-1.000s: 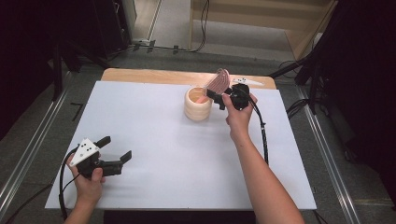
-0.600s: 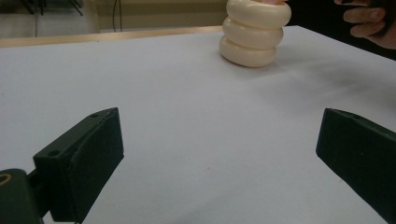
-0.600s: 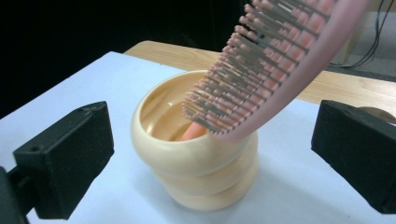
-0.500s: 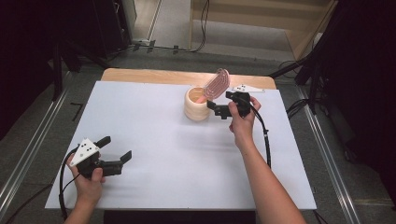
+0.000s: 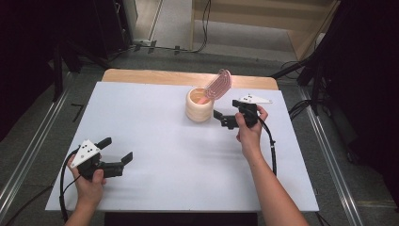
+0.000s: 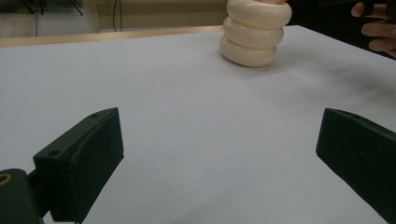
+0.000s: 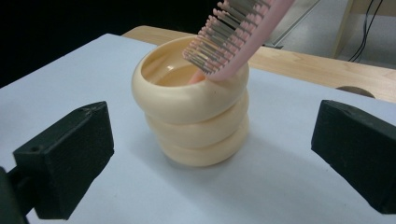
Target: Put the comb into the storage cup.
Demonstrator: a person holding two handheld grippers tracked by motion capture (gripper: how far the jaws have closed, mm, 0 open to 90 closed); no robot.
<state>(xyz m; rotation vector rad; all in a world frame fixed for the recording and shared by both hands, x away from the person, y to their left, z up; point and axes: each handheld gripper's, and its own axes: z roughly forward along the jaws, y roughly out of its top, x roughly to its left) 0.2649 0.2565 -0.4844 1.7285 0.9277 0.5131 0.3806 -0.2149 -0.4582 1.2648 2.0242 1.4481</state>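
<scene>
A cream ringed cup (image 5: 198, 107) stands on the white sheet toward the far middle. A pink hairbrush (image 5: 219, 84) leans in it, bristled head up and tilted right. My right gripper (image 5: 222, 119) sits just right of the cup, level with its base and pointing at it. Its jaws have just opened wide and nothing is between them. In the right gripper view the cup (image 7: 196, 116) and the brush (image 7: 238, 32) lie ahead of the right gripper (image 7: 210, 156). My left gripper (image 5: 117, 149) rests open and empty at the near left, far from the cup (image 6: 254, 35).
The white sheet (image 5: 179, 165) covers a wooden table whose bare strip (image 5: 155, 77) shows at the far edge. A black cable (image 5: 271, 143) trails from the right gripper along the forearm. Metal rails and dark floor surround the table.
The right gripper let go of the brush head, opened, and drew back right and down beside the cup. The brush stays leaning in the cup. The left gripper kept still.
</scene>
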